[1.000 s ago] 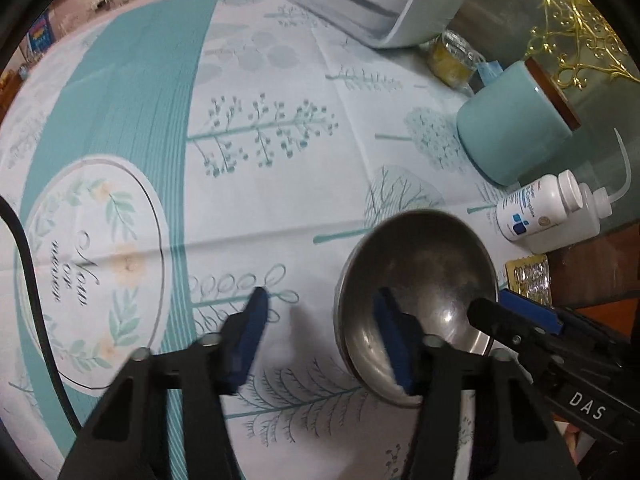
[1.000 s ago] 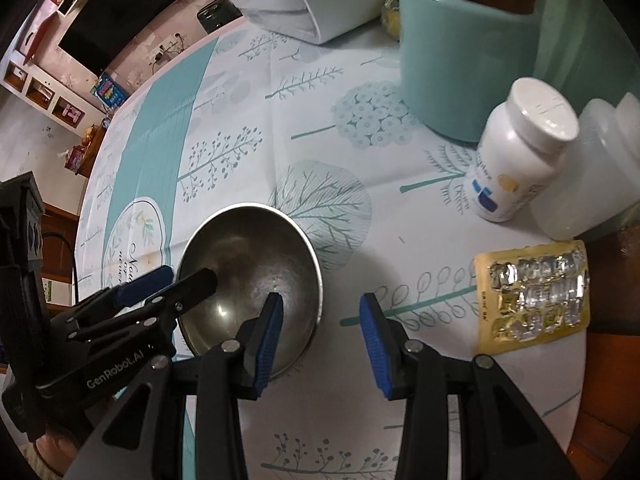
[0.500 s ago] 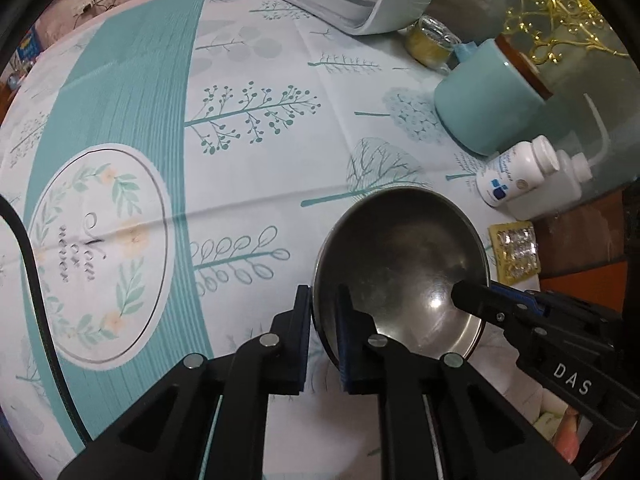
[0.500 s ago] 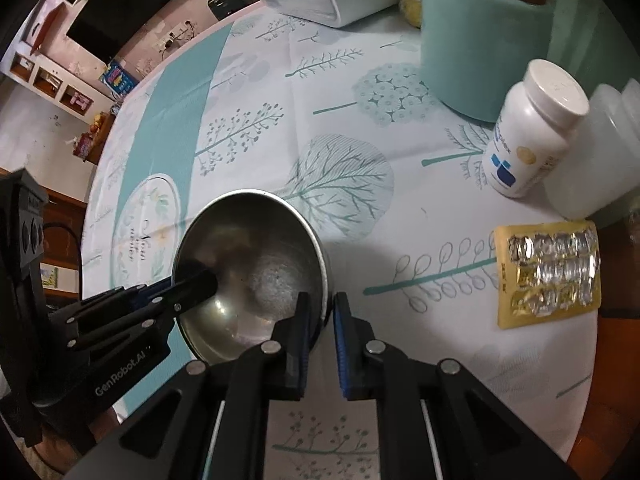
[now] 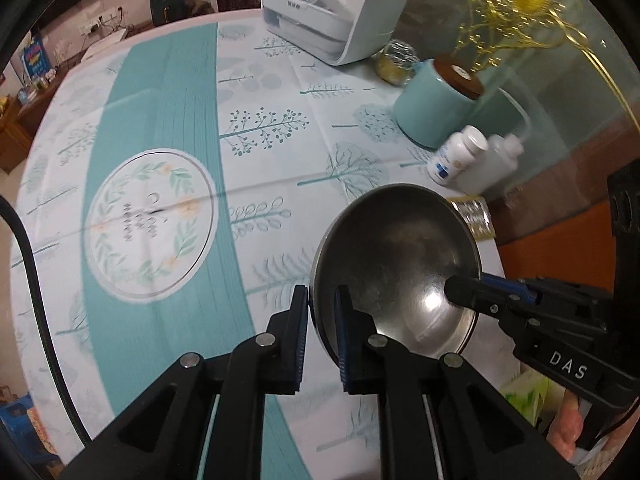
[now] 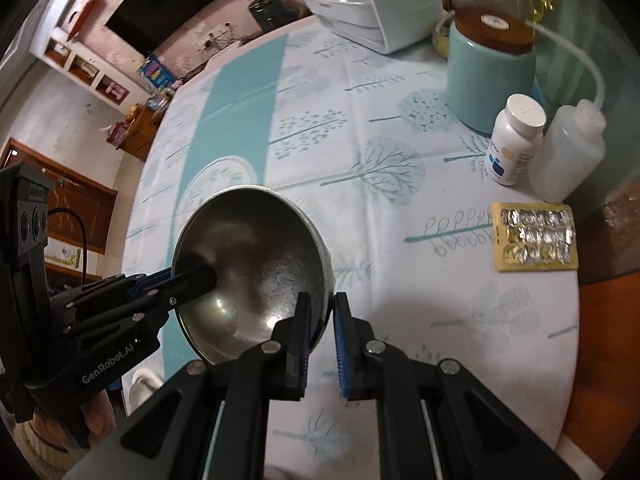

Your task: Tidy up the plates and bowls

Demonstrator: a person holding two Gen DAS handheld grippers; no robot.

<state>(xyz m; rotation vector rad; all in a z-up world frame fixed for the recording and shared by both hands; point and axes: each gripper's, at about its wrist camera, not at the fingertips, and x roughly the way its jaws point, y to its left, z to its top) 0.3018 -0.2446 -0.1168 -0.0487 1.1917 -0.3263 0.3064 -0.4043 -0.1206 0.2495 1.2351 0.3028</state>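
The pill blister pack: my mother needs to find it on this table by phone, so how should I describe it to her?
Start at the tall teal canister with the wooden lid near the table's edge, then come toward the white pill bottle and translucent squeeze bottle. Just in front of those lies the blister pack, flat on the tablecloth. It is the only flat yellow card, with foil pockets.

A round table (image 5: 168, 360), covered by a teal tree-print cloth (image 6: 320, 128), is occupied by a white appliance (image 5: 340, 12), a teal canister (image 6: 488, 80), a pill bottle (image 6: 514, 140), a squeeze bottle (image 6: 568, 156) and a blister pack (image 6: 534, 236).
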